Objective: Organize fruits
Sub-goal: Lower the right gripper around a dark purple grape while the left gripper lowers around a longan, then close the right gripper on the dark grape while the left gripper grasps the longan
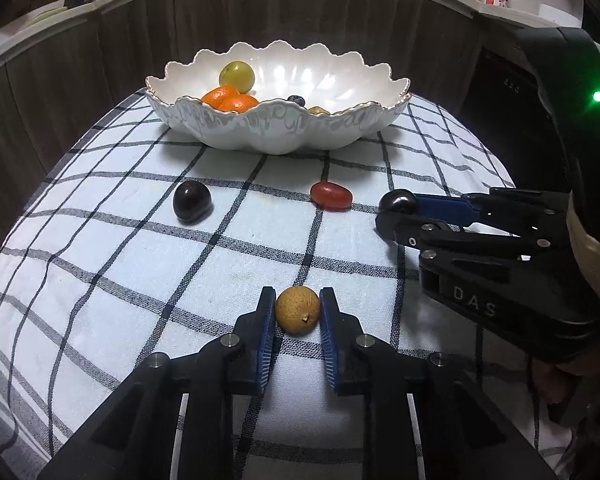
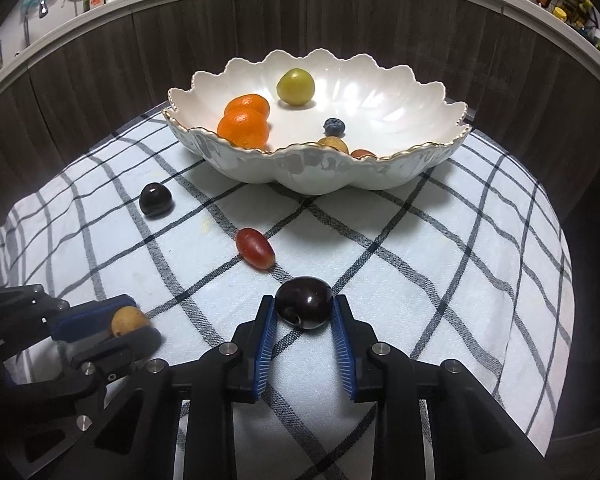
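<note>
My left gripper (image 1: 297,309) is shut on a small tan round fruit (image 1: 297,310) that rests on the checked cloth (image 1: 140,280); the same tan fruit (image 2: 129,321) shows at the lower left of the right wrist view. My right gripper (image 2: 304,307) is shut on a dark plum (image 2: 304,302), which is partly hidden behind the fingers as the dark plum (image 1: 398,201) in the left wrist view. A red grape tomato (image 1: 331,196) (image 2: 256,249) and a second dark plum (image 1: 192,201) (image 2: 155,200) lie loose on the cloth. Behind them stands a white scalloped bowl (image 1: 276,132) (image 2: 320,172).
The bowl holds two oranges (image 2: 244,122), a green plum (image 2: 295,86), a blueberry (image 2: 334,126) and two small fruits by its near rim. A dark wood-panelled wall (image 1: 100,52) curves behind the table, with a cluttered shelf on top. The cloth drops off at the table's edges.
</note>
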Motion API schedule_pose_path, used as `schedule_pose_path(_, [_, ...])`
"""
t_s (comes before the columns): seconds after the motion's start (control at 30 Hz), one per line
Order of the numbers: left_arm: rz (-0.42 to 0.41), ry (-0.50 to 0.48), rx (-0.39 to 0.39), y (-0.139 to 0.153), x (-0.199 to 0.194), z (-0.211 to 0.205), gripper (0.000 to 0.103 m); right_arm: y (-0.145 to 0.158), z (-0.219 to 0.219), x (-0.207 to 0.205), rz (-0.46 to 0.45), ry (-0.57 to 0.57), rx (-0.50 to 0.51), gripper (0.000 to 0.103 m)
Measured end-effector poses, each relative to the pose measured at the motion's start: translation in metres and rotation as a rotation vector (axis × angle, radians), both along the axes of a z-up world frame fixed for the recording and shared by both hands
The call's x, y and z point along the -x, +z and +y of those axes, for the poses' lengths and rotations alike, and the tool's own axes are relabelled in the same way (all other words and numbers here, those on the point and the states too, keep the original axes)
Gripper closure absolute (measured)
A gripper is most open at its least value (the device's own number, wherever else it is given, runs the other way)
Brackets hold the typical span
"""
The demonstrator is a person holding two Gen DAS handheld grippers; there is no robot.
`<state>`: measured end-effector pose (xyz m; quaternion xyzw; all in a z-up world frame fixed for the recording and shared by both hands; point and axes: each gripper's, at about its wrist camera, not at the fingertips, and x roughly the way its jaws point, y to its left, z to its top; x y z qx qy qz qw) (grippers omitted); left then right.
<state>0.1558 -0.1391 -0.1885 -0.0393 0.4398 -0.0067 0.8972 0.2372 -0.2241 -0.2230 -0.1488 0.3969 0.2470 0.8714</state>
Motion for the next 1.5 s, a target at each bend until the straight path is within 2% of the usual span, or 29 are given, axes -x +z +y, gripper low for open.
schedule_pose_path(0.5, [-0.009, -0.017, 0.006, 0.013, 0.002, 0.005, 0.081, 0.016, -0.002, 0.011, -0.016, -0.028, -0.02, 0.074])
schedule_pose_path(1.5, [-0.078, -0.118, 0.061, 0.078, 0.013, 0.031, 0.08, 0.094, 0.011, 0.056, -0.117, -0.14, -0.041, 0.074])
